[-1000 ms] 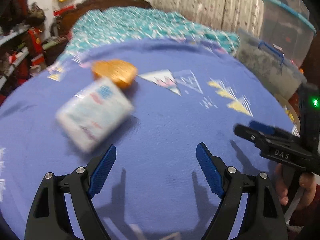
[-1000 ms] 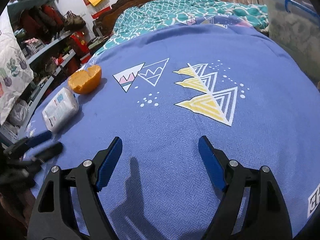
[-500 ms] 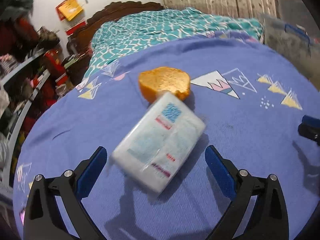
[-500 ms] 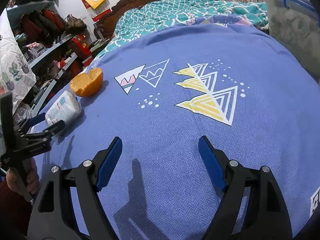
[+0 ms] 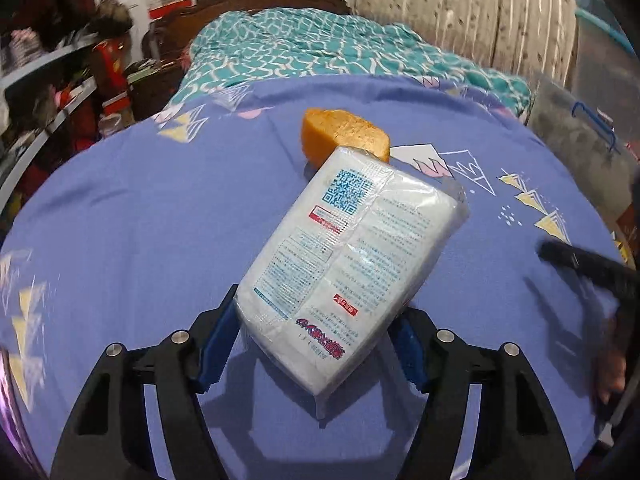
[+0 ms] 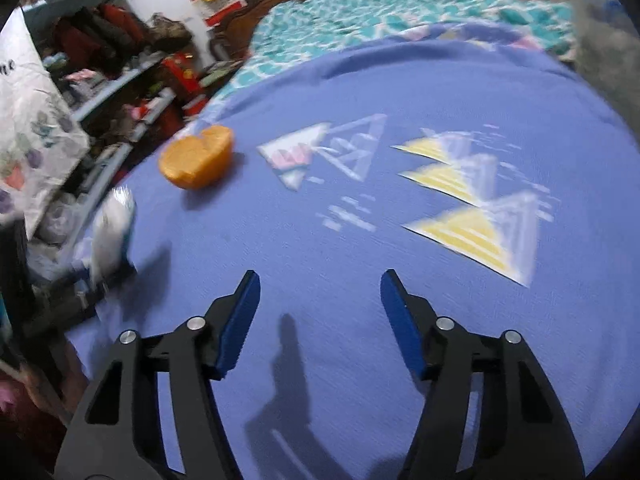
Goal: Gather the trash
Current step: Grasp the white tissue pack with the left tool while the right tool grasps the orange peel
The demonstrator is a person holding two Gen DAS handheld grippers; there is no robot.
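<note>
While closing around the tissue pack [image 5: 352, 256] on the purple bedspread [image 5: 140, 220], left gripper [image 5: 316, 350] pads touching its 2 sides; right gripper [image 6: 320, 320] apart and closing on nothing; orange peel [image 5: 344, 136] uncollected just behind, so barely begun.

tissue pack [image 5: 352, 252] top: blue QR code
tissue pack middle: fine blue print, too small to read
tissue pack near end: red-and-blue logo, unreadable
</note>
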